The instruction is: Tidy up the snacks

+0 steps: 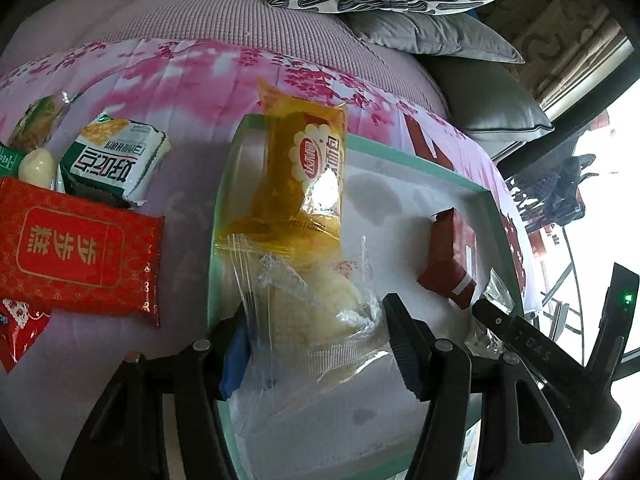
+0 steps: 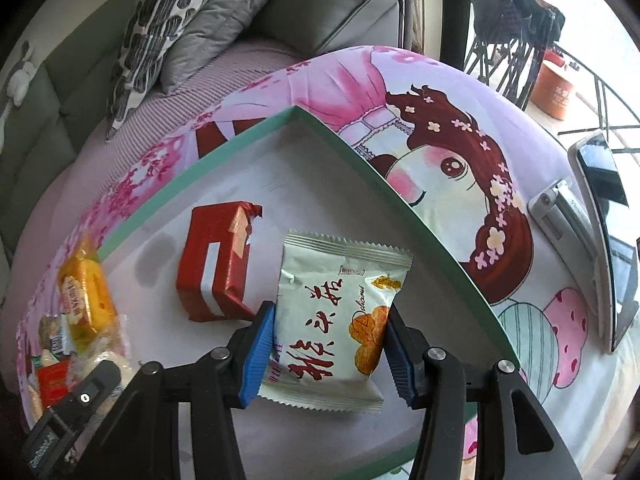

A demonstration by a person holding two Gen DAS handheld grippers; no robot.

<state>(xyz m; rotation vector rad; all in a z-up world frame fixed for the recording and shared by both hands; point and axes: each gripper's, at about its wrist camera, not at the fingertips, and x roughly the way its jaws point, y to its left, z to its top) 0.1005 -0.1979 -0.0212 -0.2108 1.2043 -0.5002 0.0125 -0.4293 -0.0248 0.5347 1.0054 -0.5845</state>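
Light, crinkly and crushable, the clear-wrapped bread packet (image 1: 316, 312) and white pastry sachet (image 2: 336, 320) are each gripped across the middle by half-open left fingers (image 1: 234, 364) and right fingers (image 2: 256, 356) above the green-rimmed tray (image 2: 420, 240).

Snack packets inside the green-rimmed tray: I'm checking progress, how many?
3: dark red foil packet mid-tray, white pastry packet in right gripper, clear-and-yellow bread bag in left gripper over the rim.

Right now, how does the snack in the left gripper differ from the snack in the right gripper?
The clear bag is transparent and crinkled; the silver packet is opaque and printed. The clear bag overlaps a yellow packet; the silver packet touches no other snack. Both hang over the tray, held.
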